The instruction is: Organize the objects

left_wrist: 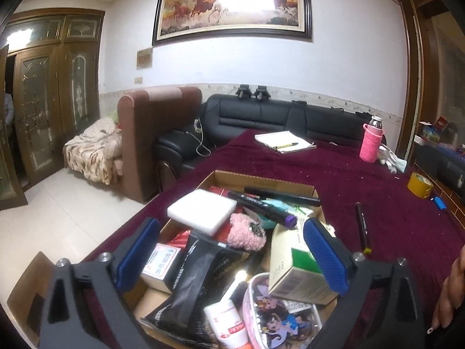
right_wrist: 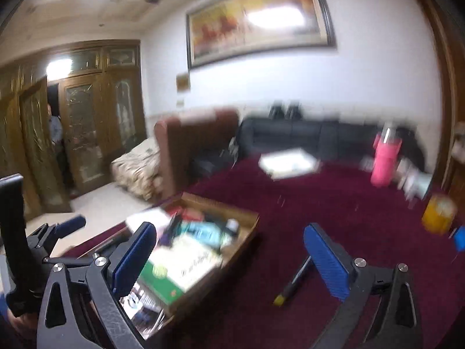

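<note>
A cardboard box [left_wrist: 263,181] on the dark red tablecloth is full of small things: a white foam block [left_wrist: 203,210], black markers [left_wrist: 261,202], a pink fluffy item [left_wrist: 247,232], a black pouch [left_wrist: 194,279], a green and white carton [left_wrist: 293,267], a tube [left_wrist: 229,322]. My left gripper [left_wrist: 232,258] is open and empty just above the box's near end. A dark pen with a yellow end [left_wrist: 363,228] lies on the cloth right of the box. In the blurred right wrist view my right gripper [right_wrist: 232,261] is open and empty, between the box [right_wrist: 247,226] and the pen [right_wrist: 293,280].
A notebook with a pen [left_wrist: 286,142] lies at the table's far side. A pink bottle [left_wrist: 371,139], a yellow tape roll [left_wrist: 420,185] and a blue lighter [left_wrist: 439,202] are at the right. A black sofa [left_wrist: 261,113] and a brown armchair [left_wrist: 151,133] stand behind.
</note>
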Tool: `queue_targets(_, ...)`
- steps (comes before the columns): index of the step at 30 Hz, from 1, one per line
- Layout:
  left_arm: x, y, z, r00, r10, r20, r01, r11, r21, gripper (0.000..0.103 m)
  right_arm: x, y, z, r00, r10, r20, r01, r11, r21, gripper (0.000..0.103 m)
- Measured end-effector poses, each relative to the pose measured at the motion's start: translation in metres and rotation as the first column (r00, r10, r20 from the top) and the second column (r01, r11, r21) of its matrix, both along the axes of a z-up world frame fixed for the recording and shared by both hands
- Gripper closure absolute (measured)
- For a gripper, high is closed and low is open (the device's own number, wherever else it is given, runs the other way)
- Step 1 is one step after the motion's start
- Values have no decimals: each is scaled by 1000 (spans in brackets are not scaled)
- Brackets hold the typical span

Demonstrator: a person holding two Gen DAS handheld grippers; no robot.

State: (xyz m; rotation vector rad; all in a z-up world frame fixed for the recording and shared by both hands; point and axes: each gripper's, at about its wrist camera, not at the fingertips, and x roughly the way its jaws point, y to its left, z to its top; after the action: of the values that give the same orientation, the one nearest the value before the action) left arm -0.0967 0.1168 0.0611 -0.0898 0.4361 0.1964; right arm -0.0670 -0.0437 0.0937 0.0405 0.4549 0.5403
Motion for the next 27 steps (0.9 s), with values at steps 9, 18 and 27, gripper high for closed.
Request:
queue_targets(9,0,-28,-3,999,17,-27,-13,988,157,0,12,-22,-8,994,-46,-95,55,994,94,0)
queue_targets(18,-2,-18,-5,998,39,-50,-32,990,136,0,2,-2,-19,997,-5,-74,4,1000,-16,0)
queue_targets(27,1,8,-5,983,172,-61,-167,983,77,0,5,5,-27,995,20,-97,-24,999,-44,0)
